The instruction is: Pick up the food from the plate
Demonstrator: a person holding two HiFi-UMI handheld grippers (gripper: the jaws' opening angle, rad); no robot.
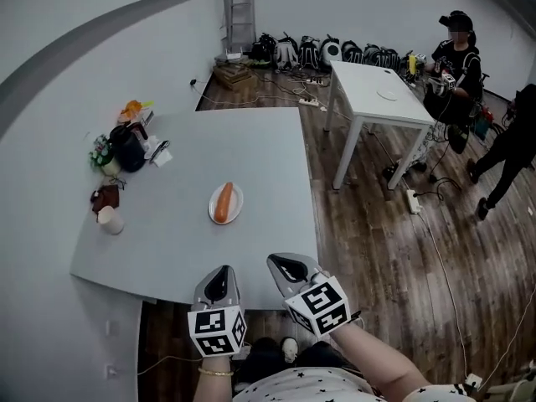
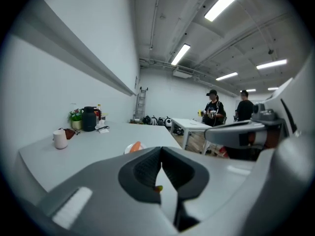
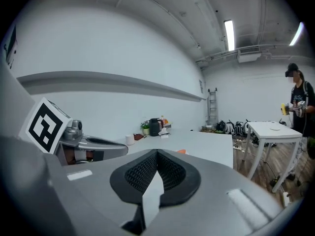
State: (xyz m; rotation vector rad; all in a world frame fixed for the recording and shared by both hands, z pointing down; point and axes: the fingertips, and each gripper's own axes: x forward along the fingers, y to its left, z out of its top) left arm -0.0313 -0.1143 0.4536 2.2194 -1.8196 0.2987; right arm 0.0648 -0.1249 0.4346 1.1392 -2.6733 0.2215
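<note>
Hovering near the plate point(image 1: 238, 201) of food point(image 1: 223, 203), left claw point(image 1: 220, 275) and right claw point(image 1: 281, 264) sit clenched, empty

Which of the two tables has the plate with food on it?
The big grey table, the nearer one: orange food lies on a white plate there. The small white table stands farther off to the right.

An orange carrot point(image 1: 223, 202) lies lengthwise across a small white plate point(image 1: 237, 205) near the grey table's point(image 1: 176, 249) front edge.
</note>
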